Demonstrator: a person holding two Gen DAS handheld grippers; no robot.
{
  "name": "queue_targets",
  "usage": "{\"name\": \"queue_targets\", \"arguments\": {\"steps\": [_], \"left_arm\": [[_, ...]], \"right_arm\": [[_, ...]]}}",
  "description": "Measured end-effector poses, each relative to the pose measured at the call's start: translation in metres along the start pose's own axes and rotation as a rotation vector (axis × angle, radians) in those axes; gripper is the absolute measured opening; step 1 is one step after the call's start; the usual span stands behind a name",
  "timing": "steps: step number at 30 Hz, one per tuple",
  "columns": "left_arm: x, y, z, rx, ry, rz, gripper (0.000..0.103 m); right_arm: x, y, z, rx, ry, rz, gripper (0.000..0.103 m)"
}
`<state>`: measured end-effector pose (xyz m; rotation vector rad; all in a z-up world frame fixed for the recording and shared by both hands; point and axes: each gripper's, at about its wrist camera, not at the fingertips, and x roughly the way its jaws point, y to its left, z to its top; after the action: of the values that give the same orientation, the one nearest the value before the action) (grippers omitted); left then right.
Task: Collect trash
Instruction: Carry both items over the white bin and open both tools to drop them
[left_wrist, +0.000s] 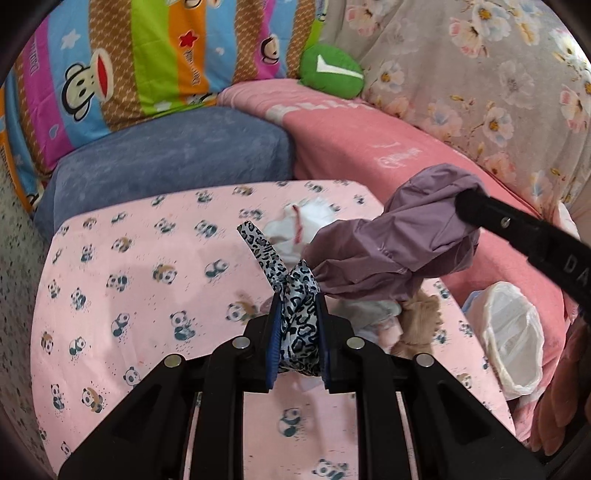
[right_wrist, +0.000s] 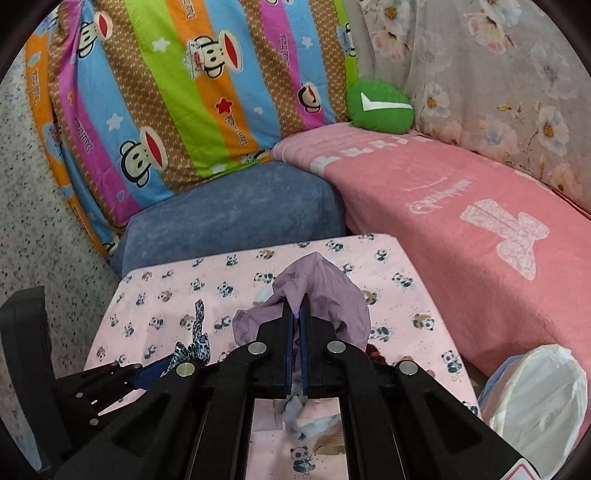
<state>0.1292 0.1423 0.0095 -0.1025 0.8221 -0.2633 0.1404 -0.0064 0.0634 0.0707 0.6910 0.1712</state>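
Clearly pinched between the blue-padded fingers (left_wrist: 275, 343) of the left gripper (left_wrist: 297, 332): a strip of leopard-print black-and-white fabric (left_wrist: 295, 295), one end sticking up and away above the pink panda-print tablecloth (left_wrist: 129, 295). Knotted or bunched against it, a crumpled mauve cloth bag (left_wrist: 399, 251), its far end gripped by the right gripper (left_wrist: 476, 210), reaching in from the right side. Seen from the right wrist: right gripper (right_wrist: 295, 332) fingers closed tight on that same mauve cloth (right_wrist: 332, 295), leopard strip (right_wrist: 197, 343) trailing down to the left gripper (right_wrist: 147, 373) at lower left. Underneath, on the tablecloth: white crumpled tissue with a red thread (left_wrist: 299, 225), pale blue and pink scraps (right_wrist: 306, 421), a tan fuzzy piece (left_wrist: 421, 325). Just beside the table on the right, an open bin lined with a white plastic bag (right_wrist: 535, 398). Beyond, a blue-grey velvet cushion (left_wrist: 177, 155), a pink blanket (right_wrist: 461, 221) and a round green plush (right_wrist: 380, 107).
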Motion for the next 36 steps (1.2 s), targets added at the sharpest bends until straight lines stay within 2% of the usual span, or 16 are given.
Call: {"name": "queue_targets", "arguments": {"steps": [7,10,16,28,36], "left_arm": [[-0.018,-0.054,0.008,0.077,-0.051,-0.051,0.017],[-0.022,-0.083,0.008,0.118,-0.062,-0.072,0.017],[-0.02,-0.141,0.002,0.198,-0.061,-0.119,0.017],[0.006,-0.257,-0.02,0.346,-0.003,-0.227,0.017],[0.024,-0.31,-0.034,0.408,0.04,-0.275,0.018]], "right_arm": [[-0.072,-0.043,0.01,0.067,-0.111,-0.041,0.004],[-0.098,-0.066,0.007,0.081,-0.148,-0.092,0.004],[-0.136,-0.124,-0.01,0.159,-0.173,-0.165,0.004],[-0.168,-0.228,-0.066,0.289,-0.147,-0.307,0.004],[-0.174,-0.282,-0.091,0.374,-0.129,-0.363,0.004]]}}
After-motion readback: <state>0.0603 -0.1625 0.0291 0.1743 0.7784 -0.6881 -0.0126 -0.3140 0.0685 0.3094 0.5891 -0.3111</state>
